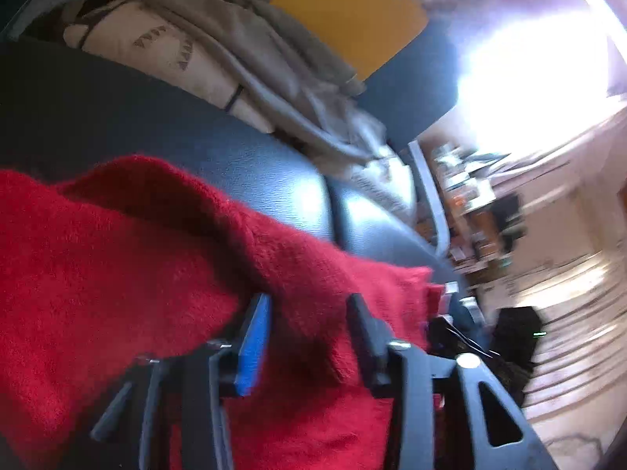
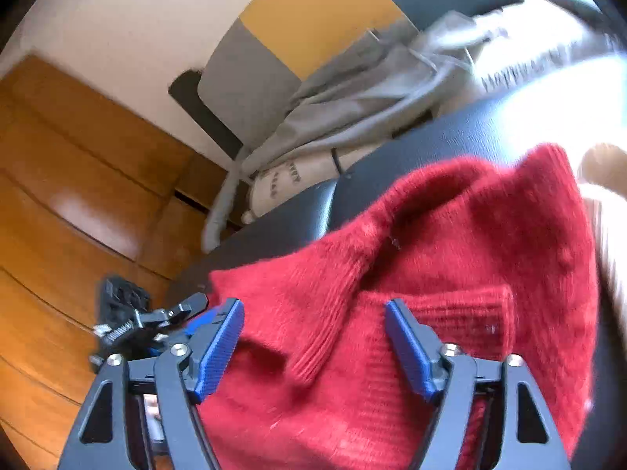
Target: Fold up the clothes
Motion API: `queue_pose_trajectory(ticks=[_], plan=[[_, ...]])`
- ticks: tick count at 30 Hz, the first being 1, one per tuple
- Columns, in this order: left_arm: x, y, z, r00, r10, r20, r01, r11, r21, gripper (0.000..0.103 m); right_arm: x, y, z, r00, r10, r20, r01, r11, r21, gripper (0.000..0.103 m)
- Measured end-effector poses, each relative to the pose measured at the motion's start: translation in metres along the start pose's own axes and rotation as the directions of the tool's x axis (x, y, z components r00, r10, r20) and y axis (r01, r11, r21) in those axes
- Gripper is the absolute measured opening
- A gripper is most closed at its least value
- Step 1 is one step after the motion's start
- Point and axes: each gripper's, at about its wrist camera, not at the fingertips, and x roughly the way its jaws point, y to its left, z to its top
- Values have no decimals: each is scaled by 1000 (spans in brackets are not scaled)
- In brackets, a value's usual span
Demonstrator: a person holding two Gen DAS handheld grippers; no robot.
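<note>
We see the red sweater [image 2: 450, 274] lying bunched on the black leather seat [image 2: 431, 149], a ribbed cuff folded across its middle. Our right gripper [image 2: 313, 309] stands wide open above the knit, its blue pads [image 2: 219, 348] gripping nothing. Our left gripper [image 1: 309, 301] is parted more narrowly, with red sweater [image 1: 117, 254] fabric filling the gap between its fingers; whether they touch it we cannot tell. Behind lie grey clothes [image 2: 352, 109] and a cream cushion [image 1: 164, 55].

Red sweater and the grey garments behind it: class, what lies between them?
In both wrist views, a bare stretch of black leather seat separates the red sweater from the grey garments.
</note>
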Motion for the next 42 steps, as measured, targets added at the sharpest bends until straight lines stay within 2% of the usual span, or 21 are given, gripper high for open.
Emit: queue_pose_trajectory(ticks=[2,4,6,10,13,16,18,21,22,24,25,26,27,29,32,34,35,38,42], plan=[[-3,-6,0,1000,15,25,-16,999,33,6,8,4,2,998,-64,-28,63,997,-34,7],[-22,-13,-6,996,-23,84,18,998,67,5,4,15,2,994,-106,-17,104,990,-99,7],[-39,-16,-13,993,-57,103,49,995,83,5,-9,26,1,993,-120,8,119,981,-155,7],[-37,-6,-34,998,-5,63,-1,995,96,5,-34,25,-10,993,-116,19,118,979,-166,7],[-23,10,-45,998,59,14,-60,995,75,6,-25,12,-22,989,-149,-23,144,979,-141,7],[-24,13,-46,998,53,26,-54,996,64,10,-16,-2,-25,989,-142,-35,138,986,-97,7],[-36,4,-46,992,105,64,-110,991,77,20,-15,-5,-23,991,-125,-38,122,989,-79,7],[-59,-14,-47,961,204,188,-235,959,161,22,-29,2,-18,991,-137,5,137,986,-98,19],[-67,-21,-45,950,205,235,-250,950,186,24,-38,10,-15,986,-157,50,162,977,-139,21],[-73,-34,-39,941,178,287,-250,939,238,28,-46,27,-11,983,-155,101,174,961,-213,30],[-72,-42,-34,933,181,312,-270,924,270,28,-48,38,-9,981,-153,122,181,948,-261,35],[-67,-49,-31,929,187,320,-286,911,297,29,-49,49,-6,978,-149,143,188,933,-308,45],[-62,-55,-28,926,193,325,-300,898,322,30,-45,58,-5,976,-155,153,201,913,-356,52],[-40,-62,-26,927,238,291,-337,870,361,30,-24,76,-3,973,-187,136,229,860,-457,52],[-14,-54,-42,932,278,231,-350,851,390,30,7,77,-12,968,-242,64,239,815,-528,52],[-1,-42,-60,928,281,245,-361,839,407,31,18,69,-25,960,-277,36,250,795,-553,52],[1,-39,-64,929,261,261,-352,843,408,31,24,63,-33,954,-297,27,260,781,-568,53],[-1,-29,-57,943,224,245,-304,880,365,33,22,56,-46,953,-288,91,285,760,-584,54],[3,-24,-49,949,209,236,-284,890,356,33,33,61,-48,936,-335,113,333,731,-596,59]])
